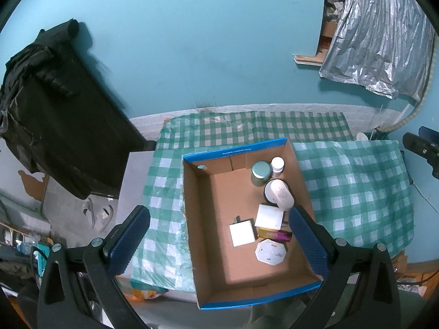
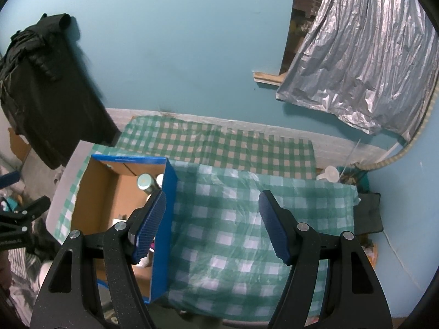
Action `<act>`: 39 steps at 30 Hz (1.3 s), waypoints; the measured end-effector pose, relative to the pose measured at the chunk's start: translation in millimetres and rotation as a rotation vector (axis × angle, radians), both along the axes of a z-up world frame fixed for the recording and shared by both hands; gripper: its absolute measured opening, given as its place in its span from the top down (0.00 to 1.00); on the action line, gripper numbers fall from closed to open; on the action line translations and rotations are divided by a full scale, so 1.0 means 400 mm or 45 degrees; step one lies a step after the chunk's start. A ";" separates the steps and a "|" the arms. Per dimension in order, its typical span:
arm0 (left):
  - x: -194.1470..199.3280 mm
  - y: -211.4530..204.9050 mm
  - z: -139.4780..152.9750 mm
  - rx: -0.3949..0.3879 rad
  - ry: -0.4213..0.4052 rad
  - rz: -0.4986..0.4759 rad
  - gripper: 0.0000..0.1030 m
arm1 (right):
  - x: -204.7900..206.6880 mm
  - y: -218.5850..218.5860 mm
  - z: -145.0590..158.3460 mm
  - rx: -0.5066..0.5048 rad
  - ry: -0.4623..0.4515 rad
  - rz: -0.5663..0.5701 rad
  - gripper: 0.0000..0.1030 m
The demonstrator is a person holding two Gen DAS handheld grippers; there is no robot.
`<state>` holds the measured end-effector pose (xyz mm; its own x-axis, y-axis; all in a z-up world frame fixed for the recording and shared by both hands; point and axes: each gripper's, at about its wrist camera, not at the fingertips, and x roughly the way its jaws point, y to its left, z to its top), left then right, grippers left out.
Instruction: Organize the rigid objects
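Note:
A blue-rimmed cardboard box (image 1: 208, 246) sits on a green checked cloth (image 1: 354, 186). Inside lie a teal-lidded tin (image 1: 260, 172), a small white jar (image 1: 277, 164), a round white-lidded pot (image 1: 278, 194), two white square boxes (image 1: 242, 232) (image 1: 269, 216), a gold-and-purple pack (image 1: 274, 234) and an octagonal white item (image 1: 270, 252). My left gripper (image 1: 219, 242) hangs open above the box with nothing between its fingers. My right gripper (image 2: 212, 223) is open over the bare cloth (image 2: 233, 227), right of the box (image 2: 162, 219), holding nothing.
A black garment (image 1: 55, 115) hangs at the left against the teal wall. Silver foil sheeting (image 2: 362, 68) covers the upper right. A white cup (image 2: 330, 172) stands past the cloth's far right corner. The other gripper's black arm (image 2: 19, 219) shows at the left edge.

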<state>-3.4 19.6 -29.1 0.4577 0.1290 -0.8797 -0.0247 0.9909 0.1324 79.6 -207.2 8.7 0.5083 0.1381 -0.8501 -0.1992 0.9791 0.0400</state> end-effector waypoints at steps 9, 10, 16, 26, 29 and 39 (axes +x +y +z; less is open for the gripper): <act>0.004 -0.013 0.001 -0.003 0.014 -0.003 0.01 | 0.004 -0.004 -0.004 0.001 0.005 0.029 0.32; 0.004 -0.014 0.001 -0.005 0.014 -0.003 0.01 | 0.004 -0.004 -0.005 0.002 0.006 0.032 0.32; 0.004 -0.026 -0.001 0.001 0.020 -0.007 0.01 | 0.005 -0.003 -0.010 0.009 0.015 0.047 0.32; 0.005 -0.028 -0.003 0.001 0.026 -0.008 0.01 | 0.009 -0.003 -0.012 0.013 0.018 0.052 0.32; 0.004 -0.030 -0.006 0.002 0.026 -0.009 0.01 | 0.009 -0.004 -0.012 0.012 0.019 0.052 0.32; 0.002 -0.030 -0.007 0.000 0.028 -0.009 0.01 | 0.013 0.007 -0.016 0.011 0.028 0.059 0.32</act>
<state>-2.6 7.6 -31.8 0.4391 0.1255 -0.8896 -0.0148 0.9911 0.1325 84.9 -204.4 2.3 0.4825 0.1689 -0.8594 -0.2436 0.9684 0.0536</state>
